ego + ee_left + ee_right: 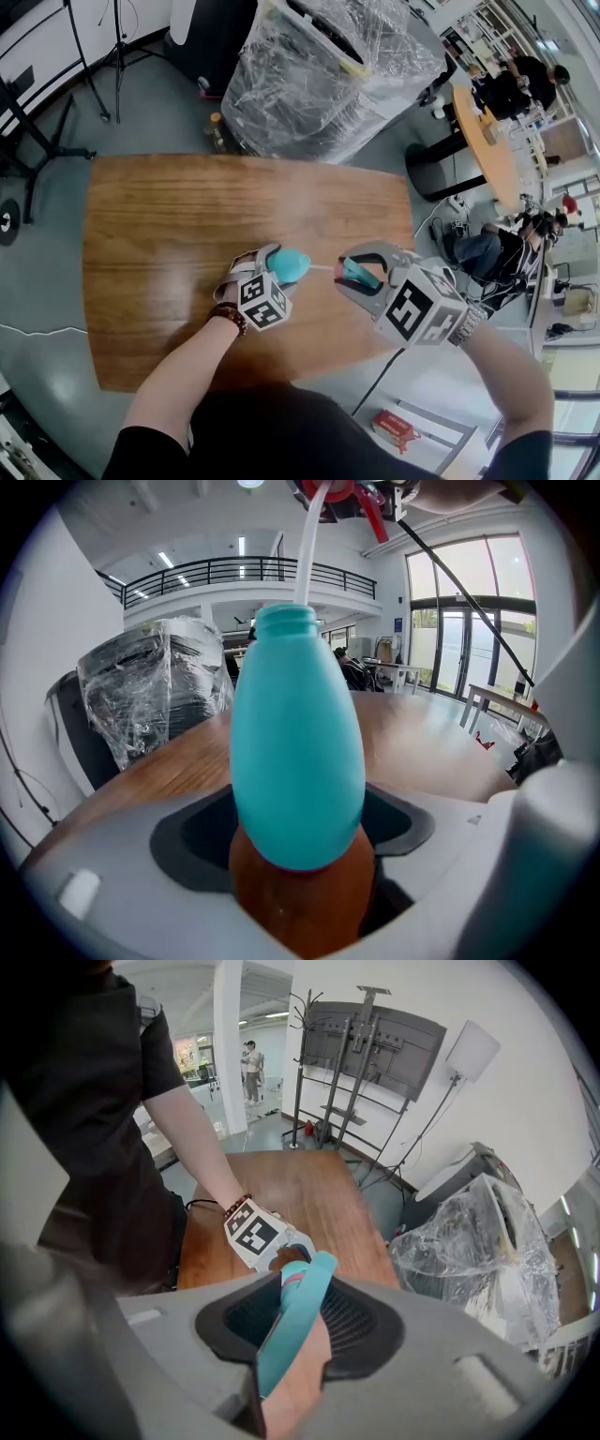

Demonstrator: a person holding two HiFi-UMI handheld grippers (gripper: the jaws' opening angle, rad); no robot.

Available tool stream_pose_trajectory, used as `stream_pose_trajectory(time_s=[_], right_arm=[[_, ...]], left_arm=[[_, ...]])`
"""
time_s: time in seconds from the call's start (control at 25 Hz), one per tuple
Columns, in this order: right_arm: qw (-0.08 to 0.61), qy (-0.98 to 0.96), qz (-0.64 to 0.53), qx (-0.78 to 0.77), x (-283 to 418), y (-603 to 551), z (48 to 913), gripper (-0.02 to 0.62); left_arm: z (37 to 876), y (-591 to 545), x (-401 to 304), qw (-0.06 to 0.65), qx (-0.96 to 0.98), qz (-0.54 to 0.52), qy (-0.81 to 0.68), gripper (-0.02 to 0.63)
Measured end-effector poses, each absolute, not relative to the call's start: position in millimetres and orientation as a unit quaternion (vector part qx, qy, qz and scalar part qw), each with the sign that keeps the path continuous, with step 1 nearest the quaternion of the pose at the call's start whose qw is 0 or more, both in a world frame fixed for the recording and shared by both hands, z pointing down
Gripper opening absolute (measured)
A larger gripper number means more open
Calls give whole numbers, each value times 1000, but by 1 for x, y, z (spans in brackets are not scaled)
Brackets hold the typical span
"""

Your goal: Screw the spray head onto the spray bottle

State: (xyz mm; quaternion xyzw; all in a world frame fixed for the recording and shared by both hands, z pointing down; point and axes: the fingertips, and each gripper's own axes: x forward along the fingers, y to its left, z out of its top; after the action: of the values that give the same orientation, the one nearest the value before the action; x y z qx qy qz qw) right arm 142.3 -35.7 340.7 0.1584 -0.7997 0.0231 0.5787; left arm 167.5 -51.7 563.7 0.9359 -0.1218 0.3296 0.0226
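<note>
The teal spray bottle (292, 265) lies with its neck pointing right, above the wooden table (178, 234), and my left gripper (279, 269) is shut on its body. In the left gripper view the bottle (298, 752) fills the space between the jaws, its open neck at the top. My right gripper (359, 273) is shut on the teal spray head (356, 274), a short way right of the neck. The head's white tube (323, 267) bridges the gap and enters the bottle's mouth, seen as the tube (307, 546). The spray head (298, 1321) sits between the right jaws.
A large plastic-wrapped bulk (319, 75) stands beyond the table's far edge. Black stands (37, 122) are on the floor at the left. A round table (487, 141) with seated people is at the right. A red box (394, 429) lies on the floor near me.
</note>
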Motion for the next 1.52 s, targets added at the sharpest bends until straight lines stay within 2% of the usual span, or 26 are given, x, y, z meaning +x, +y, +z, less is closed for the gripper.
stream_pose_trajectory(time_s=[0.64, 1.52], right_arm=[[623, -776, 24, 94, 133, -49, 430, 121], [643, -764, 2, 50, 127, -44, 449, 121]], left_arm=[[562, -48, 176, 14, 942, 315, -113, 423], [560, -46, 177, 6, 938, 326, -121, 416]])
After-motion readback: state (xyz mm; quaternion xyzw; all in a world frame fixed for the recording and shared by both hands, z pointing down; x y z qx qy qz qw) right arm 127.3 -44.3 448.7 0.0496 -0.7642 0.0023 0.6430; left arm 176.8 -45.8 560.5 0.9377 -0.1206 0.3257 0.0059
